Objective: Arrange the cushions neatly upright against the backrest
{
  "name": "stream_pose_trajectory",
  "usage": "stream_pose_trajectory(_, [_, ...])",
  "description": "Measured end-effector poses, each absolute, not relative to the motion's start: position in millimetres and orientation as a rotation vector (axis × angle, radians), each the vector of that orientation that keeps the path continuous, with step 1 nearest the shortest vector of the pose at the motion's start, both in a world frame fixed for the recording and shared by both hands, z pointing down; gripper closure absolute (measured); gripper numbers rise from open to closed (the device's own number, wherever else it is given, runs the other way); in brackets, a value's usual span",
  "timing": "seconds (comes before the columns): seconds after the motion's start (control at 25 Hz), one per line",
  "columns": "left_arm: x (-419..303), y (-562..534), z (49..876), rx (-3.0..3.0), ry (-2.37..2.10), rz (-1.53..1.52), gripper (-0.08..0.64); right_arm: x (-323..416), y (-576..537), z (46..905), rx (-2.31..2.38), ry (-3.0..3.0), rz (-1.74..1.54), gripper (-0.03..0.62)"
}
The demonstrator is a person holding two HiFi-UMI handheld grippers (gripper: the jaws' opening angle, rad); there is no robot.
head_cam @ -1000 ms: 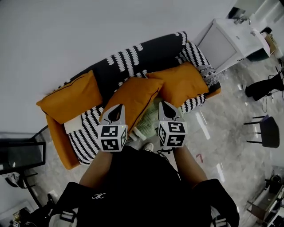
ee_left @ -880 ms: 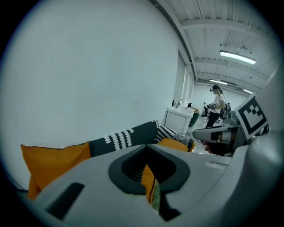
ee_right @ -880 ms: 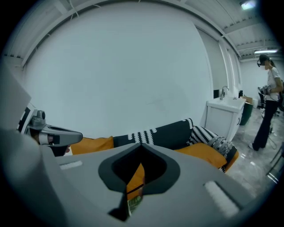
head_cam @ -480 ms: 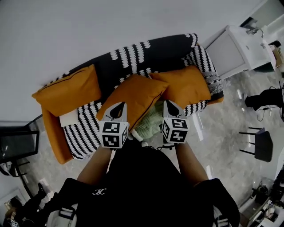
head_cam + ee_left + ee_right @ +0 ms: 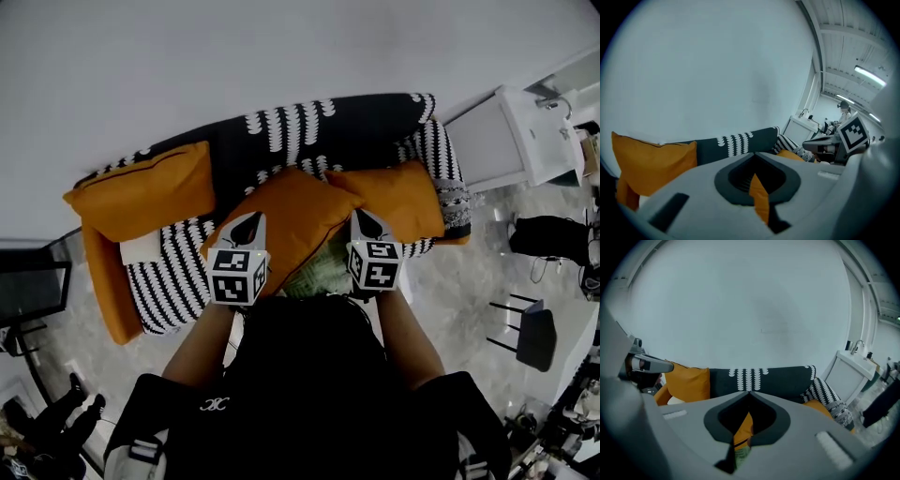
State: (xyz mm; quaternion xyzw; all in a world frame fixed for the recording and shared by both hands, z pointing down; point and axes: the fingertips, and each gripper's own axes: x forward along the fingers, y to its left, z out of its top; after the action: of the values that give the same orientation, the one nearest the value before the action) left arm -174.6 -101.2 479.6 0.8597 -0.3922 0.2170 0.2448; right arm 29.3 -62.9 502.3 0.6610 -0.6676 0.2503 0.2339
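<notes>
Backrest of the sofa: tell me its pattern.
The backrest is black with bands of white marks; the head view shows it best.

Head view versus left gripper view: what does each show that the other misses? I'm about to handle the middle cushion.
Only the head view: the middle cushion whole, the green item at its near edge, and the chair on the floor.
Only the left gripper view: the ceiling lights, and the left gripper up close, jaws together, with just a sliver of orange showing past them.
Both: the left cushion, the backrest, the right gripper and the white cabinet.
</notes>
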Motion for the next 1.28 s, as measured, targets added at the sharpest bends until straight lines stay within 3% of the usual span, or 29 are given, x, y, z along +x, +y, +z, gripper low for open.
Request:
stream_pose_trajectory(0.6, [-186, -114, 519, 1.853, -1.54, 0.598, 0.552, 72, -148, 588, 1.273, -2.014, 0.643, 0.58])
stream_pose_trajectory(0.84, [-192, -84, 535, 1.671, -1.677, 0.607, 0.542, 84, -139, 661, 0.851, -2.035, 0.51, 0.526])
stream_pose_trajectory(0.92, [-196, -67, 548, 1.612, -1.676, 0.616, 0.438, 92, -135, 685, 0.765, -2.009, 0.536, 0.511])
stream_pose_trajectory(1.28, [-235, 42, 660, 1.392, -1.535, 0.802, 0.209, 129, -115, 753, 0.697, -1.815, 0.736, 0.325])
